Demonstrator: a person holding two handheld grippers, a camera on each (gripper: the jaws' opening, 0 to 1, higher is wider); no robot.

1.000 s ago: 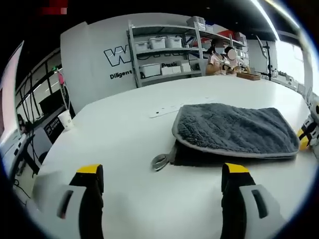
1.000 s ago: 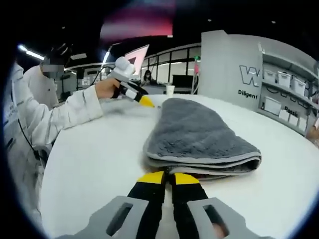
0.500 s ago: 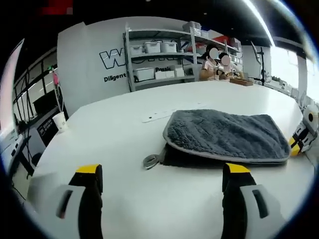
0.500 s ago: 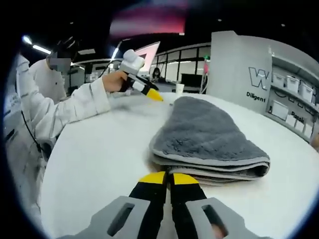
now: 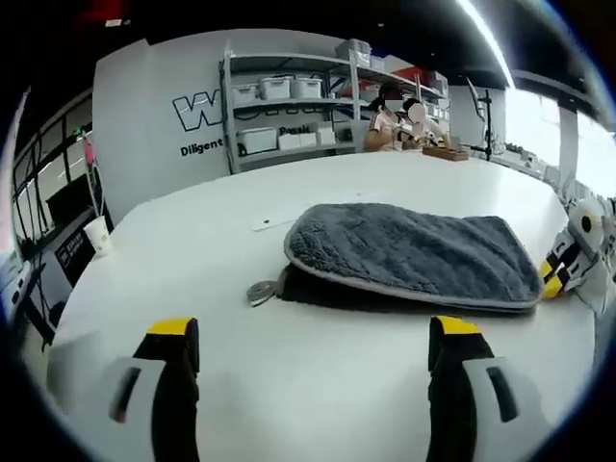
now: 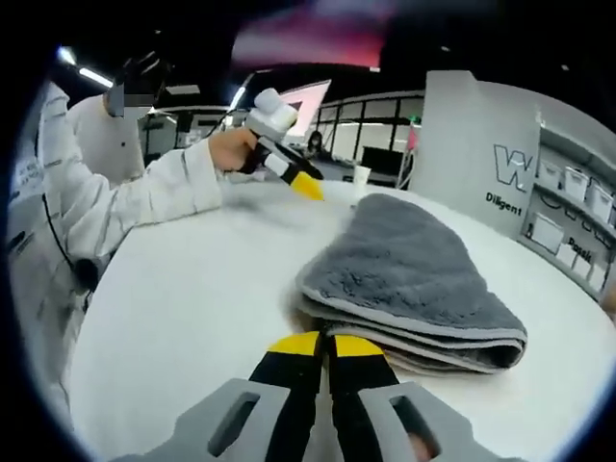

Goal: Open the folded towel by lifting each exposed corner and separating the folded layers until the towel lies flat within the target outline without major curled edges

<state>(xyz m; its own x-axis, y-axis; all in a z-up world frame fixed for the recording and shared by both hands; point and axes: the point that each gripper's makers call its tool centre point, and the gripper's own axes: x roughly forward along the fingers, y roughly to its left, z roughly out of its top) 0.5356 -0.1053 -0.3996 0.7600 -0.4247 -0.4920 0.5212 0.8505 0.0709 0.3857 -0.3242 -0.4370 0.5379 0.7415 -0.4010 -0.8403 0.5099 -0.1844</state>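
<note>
A grey folded towel (image 5: 414,255) lies on the white table (image 5: 192,279), with a small loop tag (image 5: 260,292) at its near left corner. My left gripper (image 5: 313,332) is open, its jaws wide apart, a short way back from the towel's long edge. My right gripper (image 5: 551,277) shows at the towel's far right end. In the right gripper view the towel (image 6: 414,279) shows its stacked layers at the near end. My right gripper (image 6: 325,345) is shut and empty, just short of that end. Beyond the towel a hand holds my left gripper (image 6: 310,187) above the table.
A person in a white sleeve (image 6: 144,207) stands at the table's left side. A paper cup (image 5: 97,234) sits near the far table edge. Shelves with bins (image 5: 289,106) and seated people (image 5: 395,120) are behind. A thin white strip (image 5: 274,223) lies past the towel.
Both cameras have shifted a little, so the towel sits further left in the left gripper view. The towel itself has not moved. Neither gripper has changed state.
</note>
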